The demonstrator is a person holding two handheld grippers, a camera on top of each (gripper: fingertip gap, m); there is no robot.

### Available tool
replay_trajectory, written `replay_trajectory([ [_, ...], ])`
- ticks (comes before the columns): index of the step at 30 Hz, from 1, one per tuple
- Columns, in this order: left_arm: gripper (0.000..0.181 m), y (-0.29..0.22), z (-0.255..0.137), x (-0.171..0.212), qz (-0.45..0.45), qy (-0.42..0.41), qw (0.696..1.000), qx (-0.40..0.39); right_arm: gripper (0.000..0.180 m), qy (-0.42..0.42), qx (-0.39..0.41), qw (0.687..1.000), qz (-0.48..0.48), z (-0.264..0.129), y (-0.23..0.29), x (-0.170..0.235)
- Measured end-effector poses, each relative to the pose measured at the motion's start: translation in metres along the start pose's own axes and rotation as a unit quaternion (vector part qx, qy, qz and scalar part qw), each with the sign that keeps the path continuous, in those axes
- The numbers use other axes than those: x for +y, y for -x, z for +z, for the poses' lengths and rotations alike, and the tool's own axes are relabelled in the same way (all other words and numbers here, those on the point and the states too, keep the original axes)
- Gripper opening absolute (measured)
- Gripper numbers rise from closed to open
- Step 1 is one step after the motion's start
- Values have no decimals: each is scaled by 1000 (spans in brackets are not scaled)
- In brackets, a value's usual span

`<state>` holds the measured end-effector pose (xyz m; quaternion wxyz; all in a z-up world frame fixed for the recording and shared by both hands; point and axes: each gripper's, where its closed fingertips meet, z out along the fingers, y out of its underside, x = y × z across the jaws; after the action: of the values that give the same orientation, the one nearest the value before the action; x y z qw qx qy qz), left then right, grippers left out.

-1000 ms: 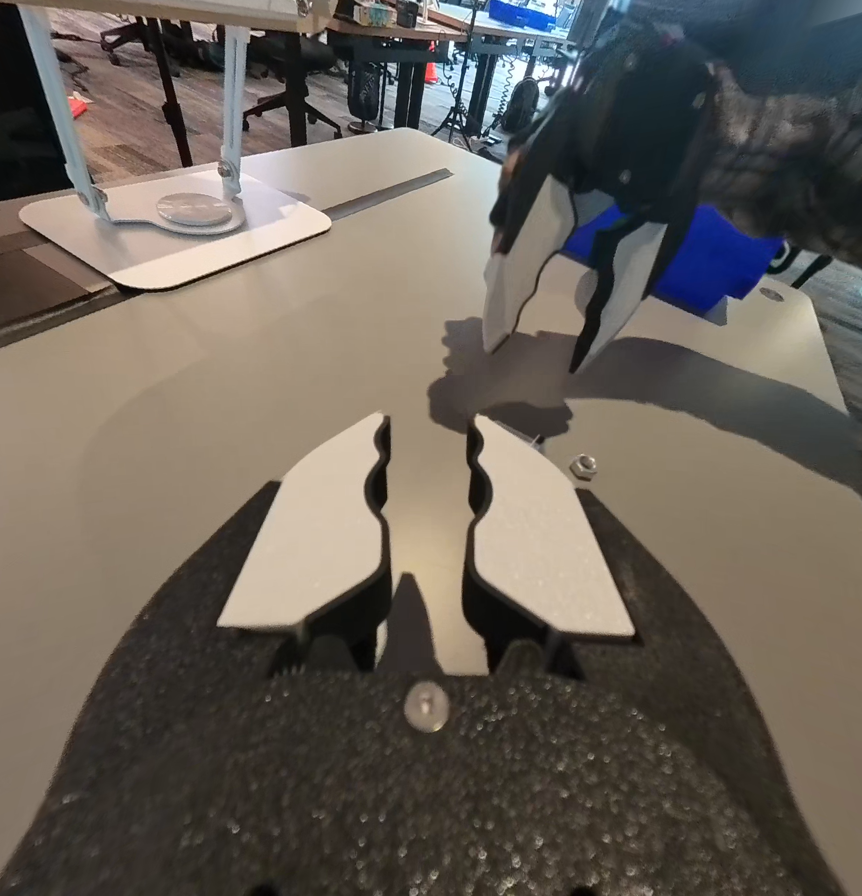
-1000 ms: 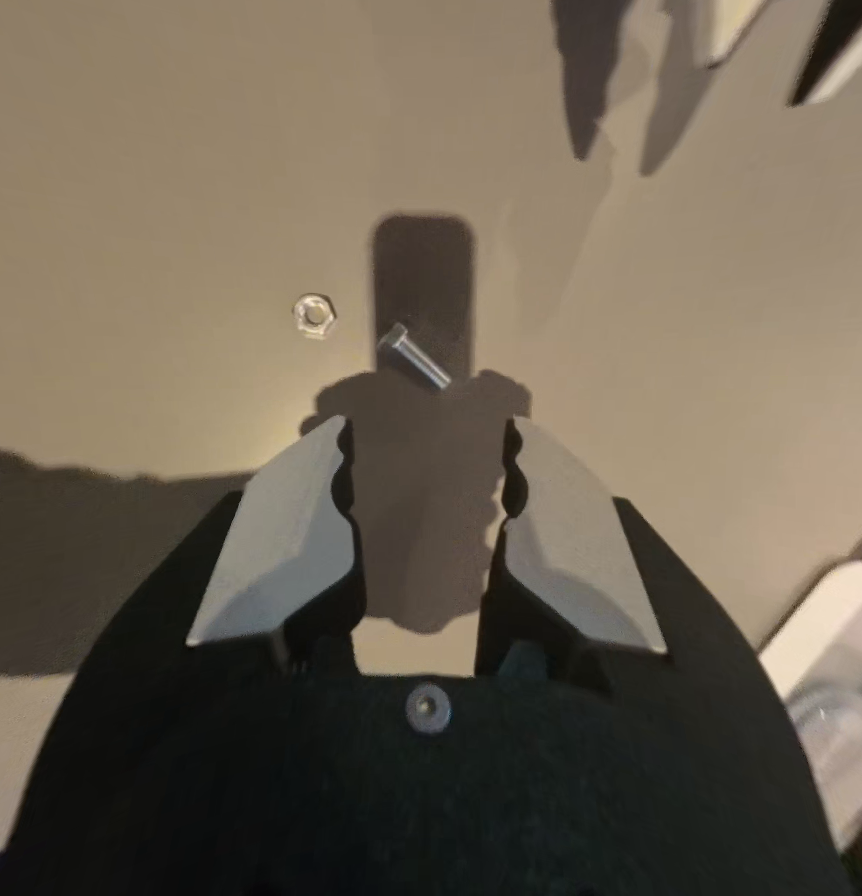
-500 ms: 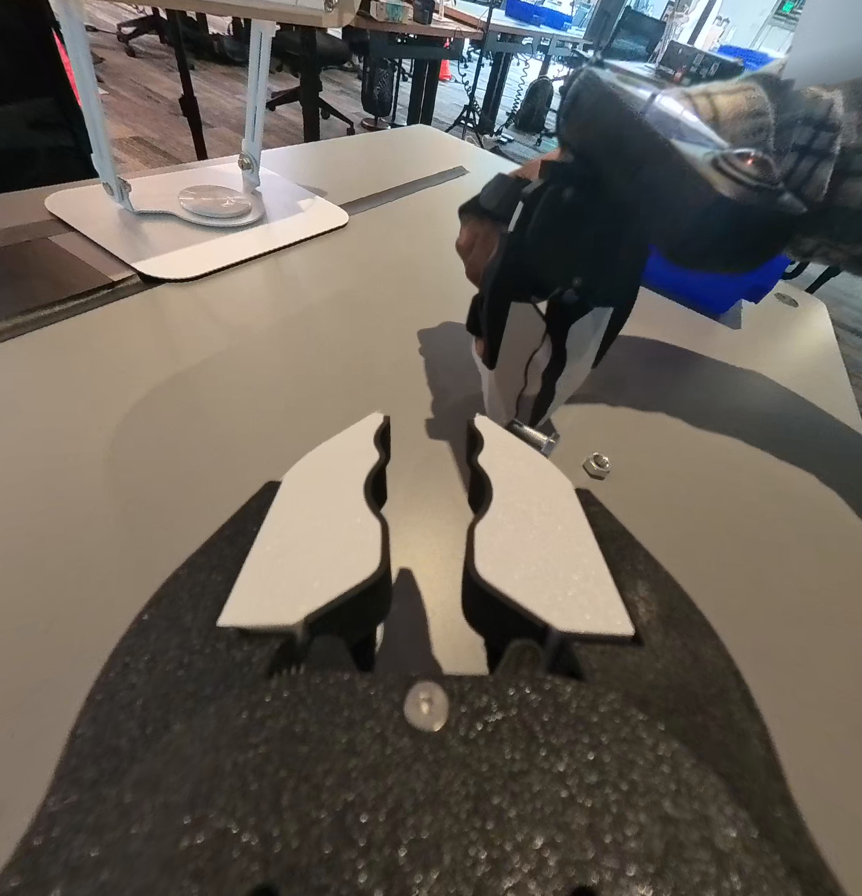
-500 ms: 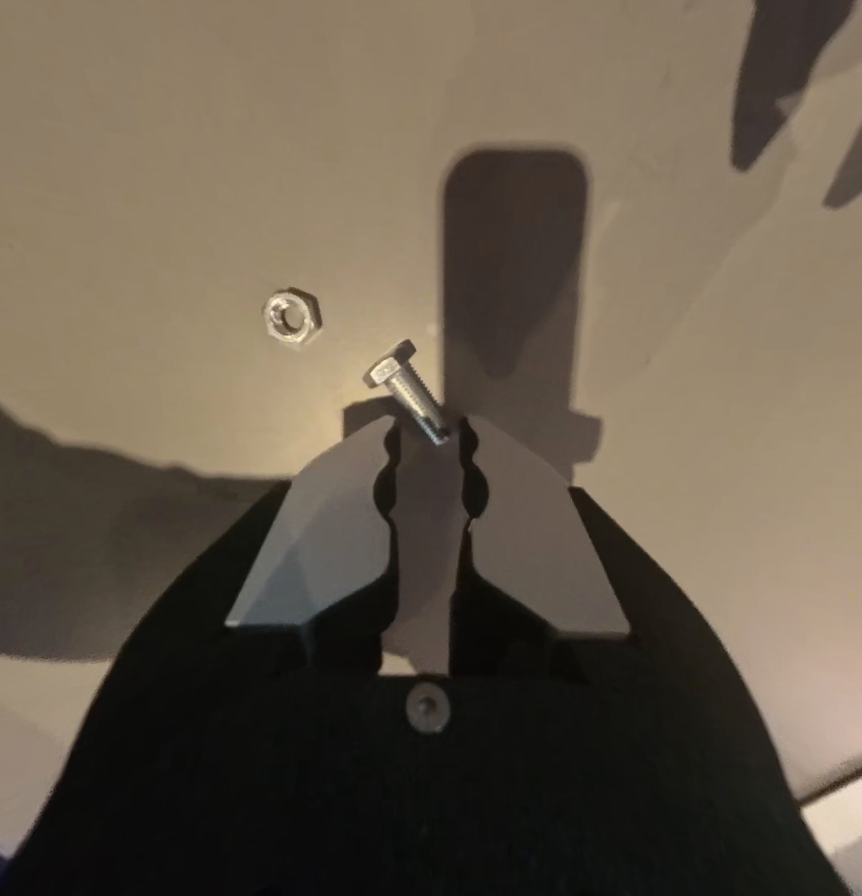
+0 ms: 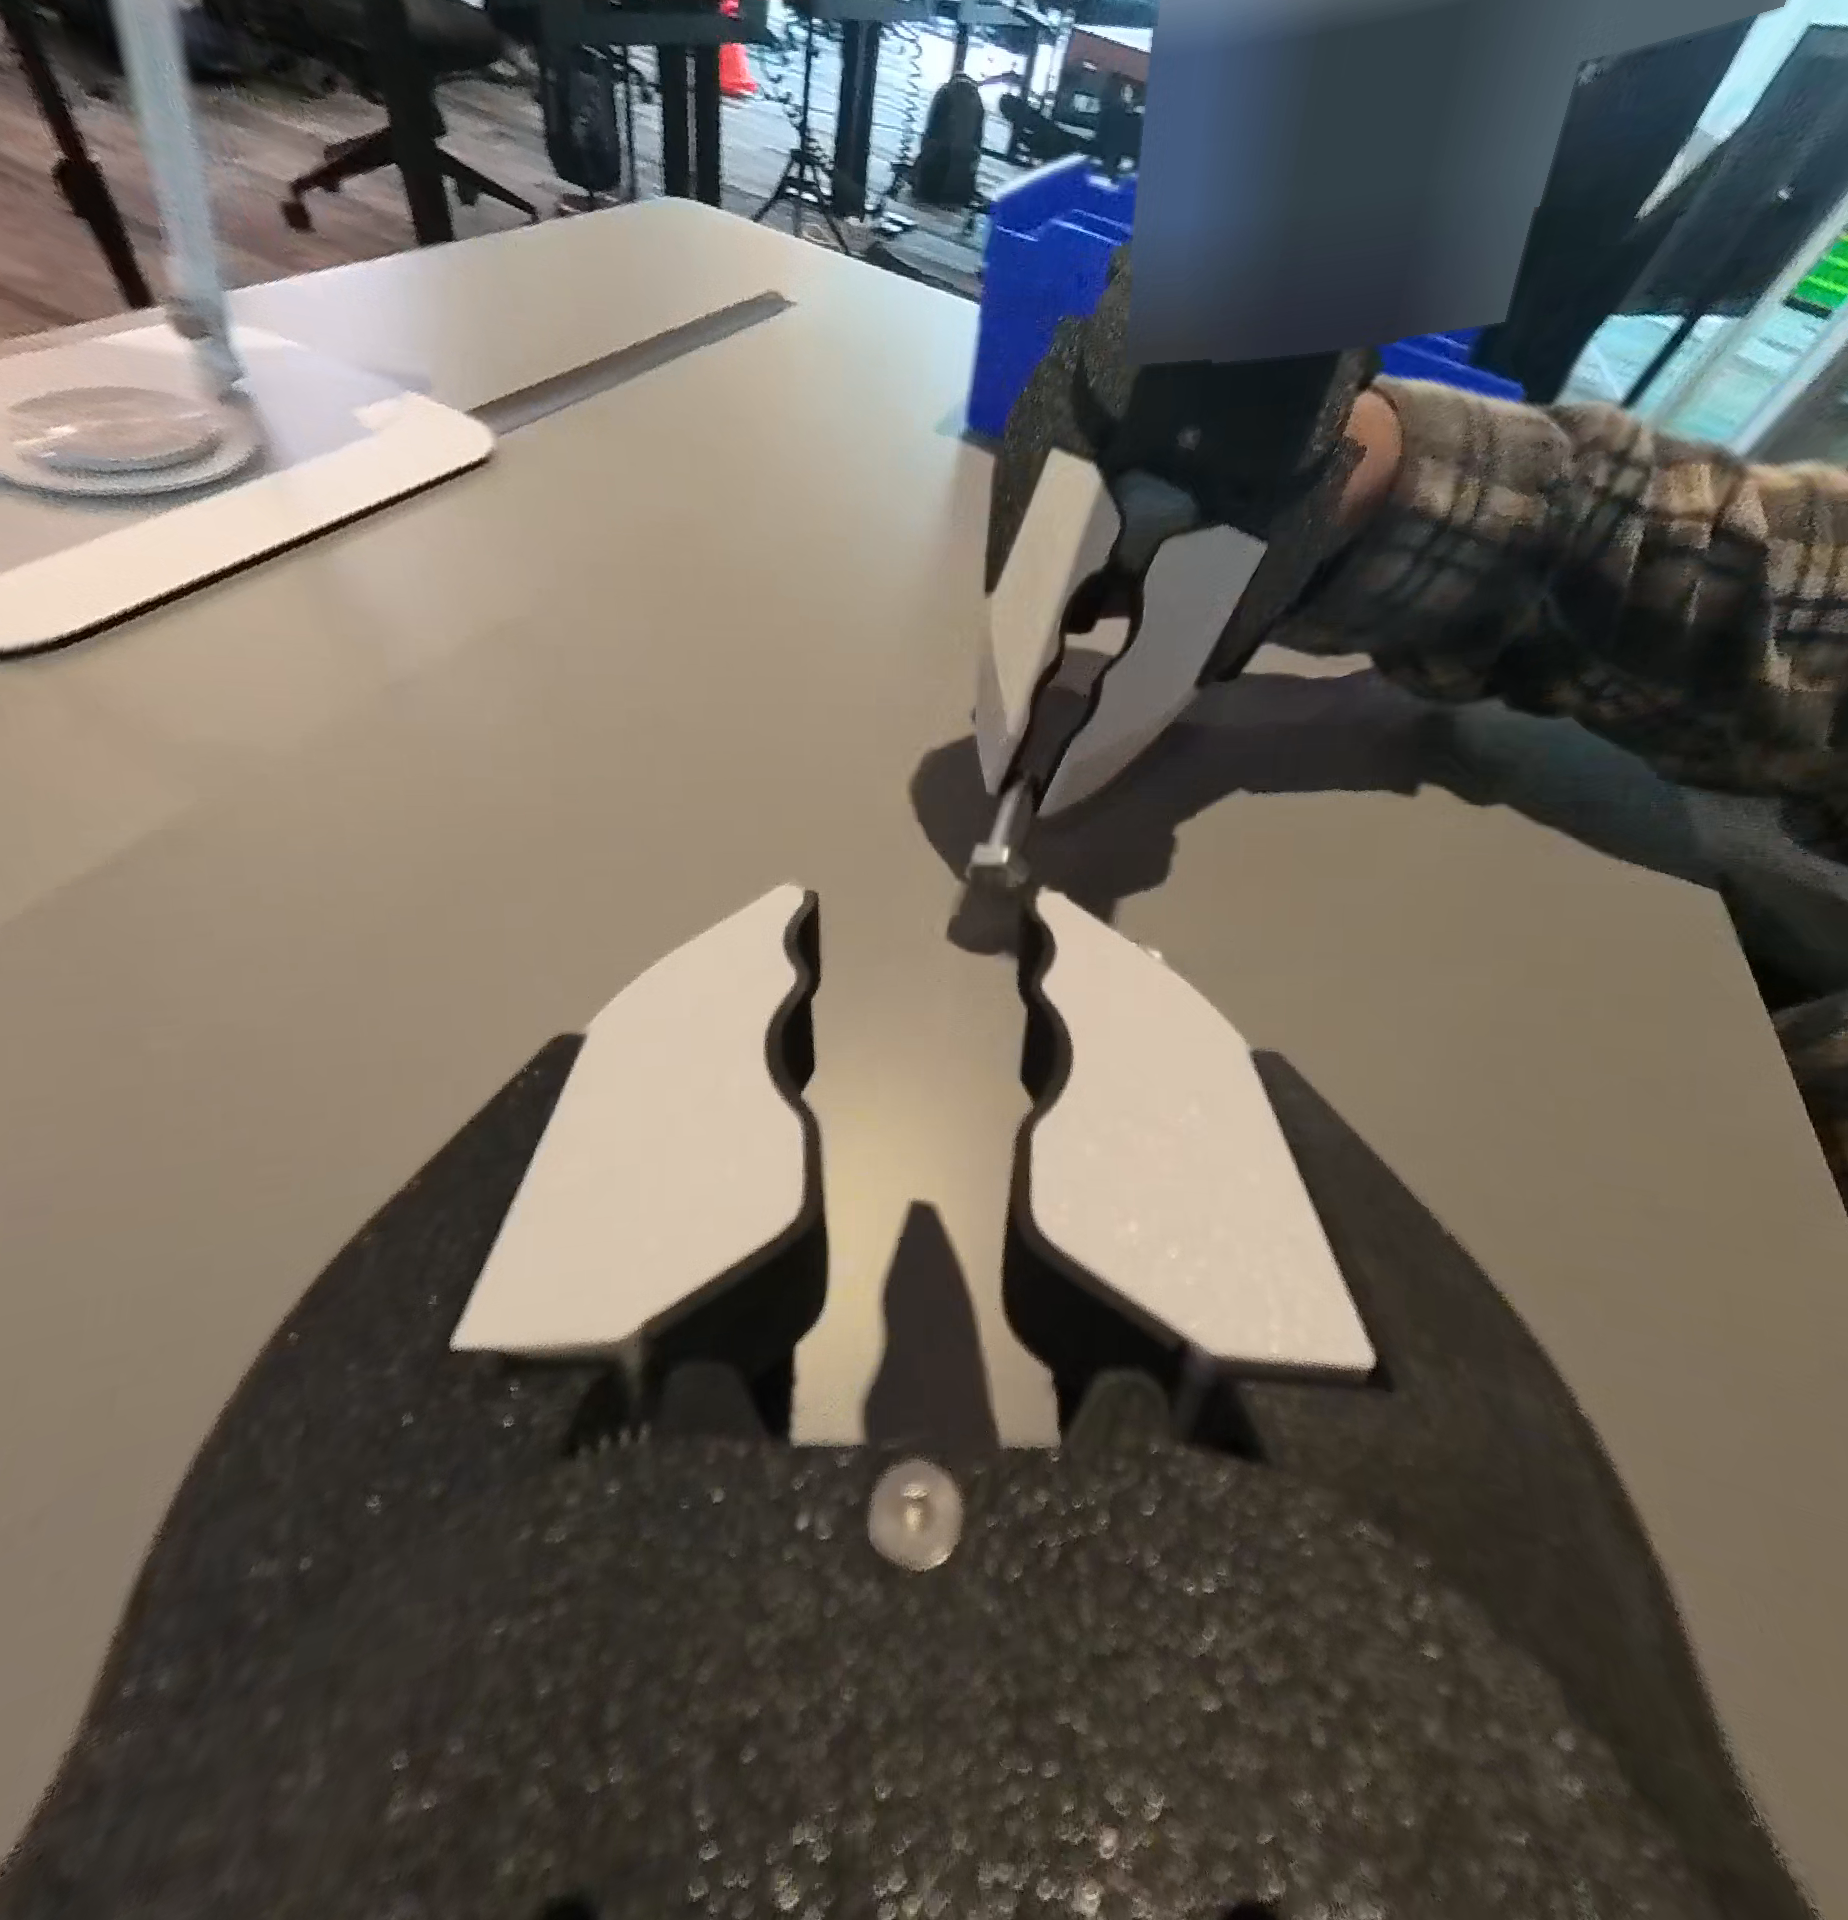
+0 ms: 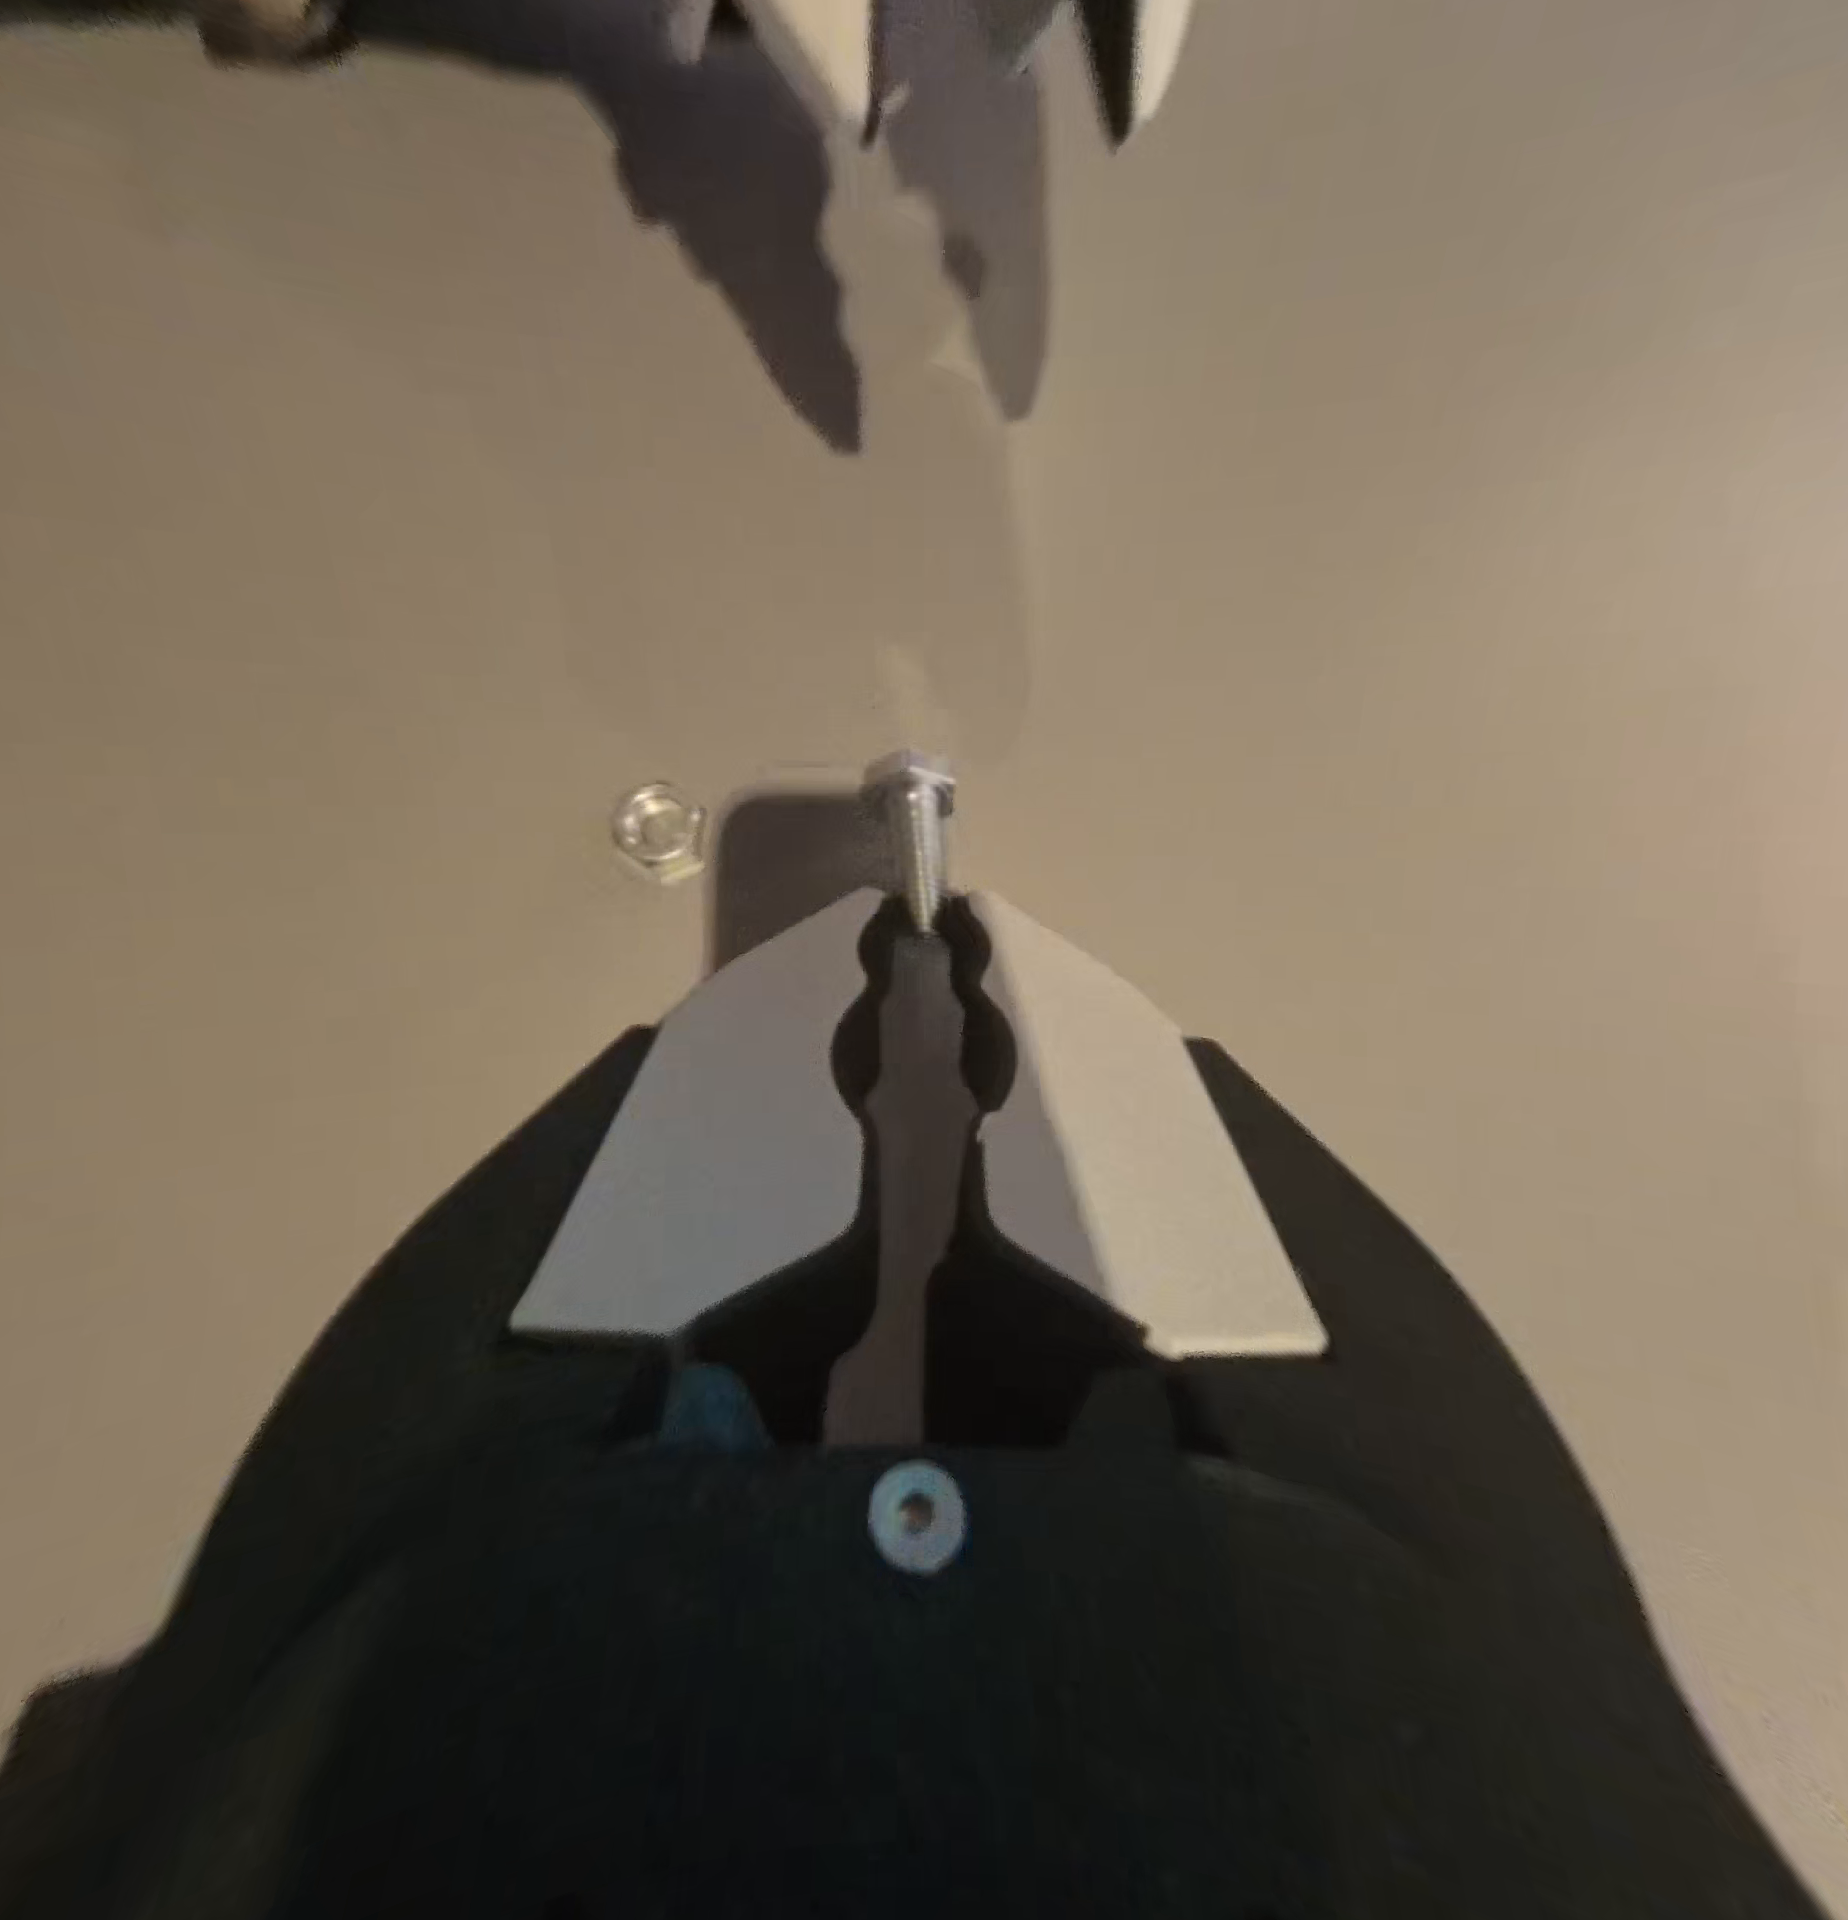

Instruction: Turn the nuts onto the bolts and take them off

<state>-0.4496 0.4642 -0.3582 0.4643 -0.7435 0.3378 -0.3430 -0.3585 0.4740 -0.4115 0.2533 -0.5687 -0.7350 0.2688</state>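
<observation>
My right gripper [image 6: 925,914] is shut on a small silver bolt [image 6: 915,842], pinching the threaded end so the hex head points down toward the grey table [image 6: 1419,623]. In the left wrist view the same gripper [image 5: 1022,800] holds the bolt [image 5: 1003,836] just above the tabletop. A silver hex nut [image 6: 658,831] lies flat on the table just left of the bolt; in the left wrist view only a glint of it [image 5: 1151,949] shows past my right finger. My left gripper [image 5: 915,914] is open and empty, low over the table just in front of the bolt.
A white plate with a metal stand base [image 5: 120,436] sits at the table's far left. Blue bins [image 5: 1055,281] stand at the far edge. A plaid sleeve [image 5: 1626,582] reaches in from the right. The left gripper's tips [image 6: 1003,62] show at the top of the right wrist view. Across from one pair of fingers to the other is roughly 11 cm. The silver hex nut [image 6: 658,831] is about 5 cm from my right fingertips and 11 cm from my left.
My right gripper closed on the bolt's threaded end and lifted it off the table, swinging it from slanted to head-down. The left gripper stayed open and shifted slightly.
</observation>
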Motion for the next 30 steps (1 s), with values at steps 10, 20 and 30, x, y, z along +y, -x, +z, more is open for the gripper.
replay_trajectory([
  [10,37,-41,41,12,45,33,997,53,9,-78,53,995,36,-19,20,-1],
  [20,39,-56,59,7,84,21,995,52,9,-138,35,989,31,-25,28,-20],
  [30,31,-69,63,7,103,16,992,70,9,-168,18,985,28,-24,35,-36],
])
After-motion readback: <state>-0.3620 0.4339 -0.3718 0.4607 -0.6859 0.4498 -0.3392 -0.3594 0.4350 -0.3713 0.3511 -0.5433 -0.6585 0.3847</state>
